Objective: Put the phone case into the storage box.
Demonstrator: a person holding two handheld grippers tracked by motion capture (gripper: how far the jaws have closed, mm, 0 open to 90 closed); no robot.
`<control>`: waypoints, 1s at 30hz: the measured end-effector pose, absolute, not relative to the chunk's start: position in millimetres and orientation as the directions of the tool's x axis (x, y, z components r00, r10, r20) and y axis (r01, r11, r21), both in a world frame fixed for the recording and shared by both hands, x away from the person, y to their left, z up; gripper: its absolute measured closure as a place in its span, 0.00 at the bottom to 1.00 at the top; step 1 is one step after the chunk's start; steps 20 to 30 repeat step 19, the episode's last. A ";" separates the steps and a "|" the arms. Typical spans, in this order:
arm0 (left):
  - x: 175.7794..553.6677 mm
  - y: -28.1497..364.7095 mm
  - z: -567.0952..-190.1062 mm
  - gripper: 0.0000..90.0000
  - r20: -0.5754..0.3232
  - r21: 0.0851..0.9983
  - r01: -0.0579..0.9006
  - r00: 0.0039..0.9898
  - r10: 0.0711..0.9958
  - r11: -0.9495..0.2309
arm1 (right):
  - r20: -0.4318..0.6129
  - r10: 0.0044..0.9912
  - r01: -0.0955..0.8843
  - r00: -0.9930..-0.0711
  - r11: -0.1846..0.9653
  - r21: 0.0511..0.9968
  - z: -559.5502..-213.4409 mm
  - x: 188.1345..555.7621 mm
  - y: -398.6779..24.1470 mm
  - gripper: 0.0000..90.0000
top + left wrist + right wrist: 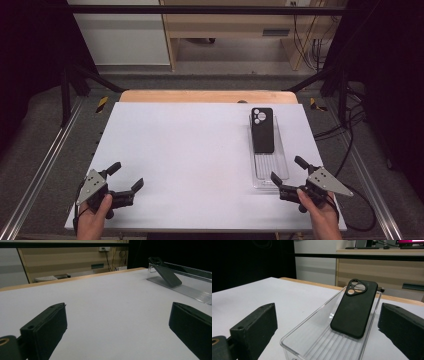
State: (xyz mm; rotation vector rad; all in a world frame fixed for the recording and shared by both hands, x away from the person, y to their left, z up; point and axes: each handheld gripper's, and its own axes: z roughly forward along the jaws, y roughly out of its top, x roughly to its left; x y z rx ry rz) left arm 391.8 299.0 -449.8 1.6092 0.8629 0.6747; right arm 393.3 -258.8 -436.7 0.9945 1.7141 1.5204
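One black phone case [263,130], matte, with a ringed camera cut-out at its far end, leans tilted in the far half of one clear ribbed tray [270,172], at about two o'clock on the white table [180,150]. Nothing lies between it and the right gripper [288,172], just beside the tray's near end at five o'clock, jaws wide apart and empty. The left gripper [127,176], at seven o'clock, is equally spread, holding nothing.

Left gripper [128,176] at lower left of the high view, jaws wide apart, hand [94,216] gripping from below. Right gripper [288,168] at lower right, jaws likewise spread, hand [319,212] underneath.
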 end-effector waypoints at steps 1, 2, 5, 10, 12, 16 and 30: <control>391.7 299.0 -449.7 0.02 -0.020 0.979 0.178 0.568 0.823 -0.099 | 0.026 0.856 0.127 -0.516 0.046 0.991 -436.5 393.9 -258.3 0.03; 391.7 299.0 -449.7 0.02 -0.020 0.979 0.178 0.568 0.823 -0.099 | 0.029 0.857 0.130 -0.515 0.045 0.990 -436.3 394.3 -257.8 0.03; 391.6 299.1 -449.4 0.02 -0.017 0.979 0.177 0.568 0.823 -0.102 | 0.032 0.857 0.134 -0.514 0.043 0.990 -436.2 395.4 -256.4 0.03; 391.9 299.3 -449.2 0.02 -0.014 0.979 0.175 0.568 0.823 -0.104 | 0.042 0.855 0.147 -0.517 0.040 0.988 -440.1 396.6 -254.5 0.04; 392.0 298.7 -449.2 0.02 -0.011 0.979 0.174 0.570 0.822 -0.107 | 0.043 0.851 0.153 -0.523 0.045 0.987 -441.8 396.7 -254.1 0.04; 392.6 296.6 -449.5 0.02 -0.003 0.978 0.173 0.575 0.818 -0.118 | 0.060 0.852 0.158 -0.520 0.027 0.987 -441.9 396.4 -255.7 0.04; 393.3 294.9 -449.7 0.02 0.001 0.977 0.175 0.578 0.816 -0.125 | 0.079 0.858 0.154 -0.508 0.000 0.988 -440.3 396.6 -259.2 0.04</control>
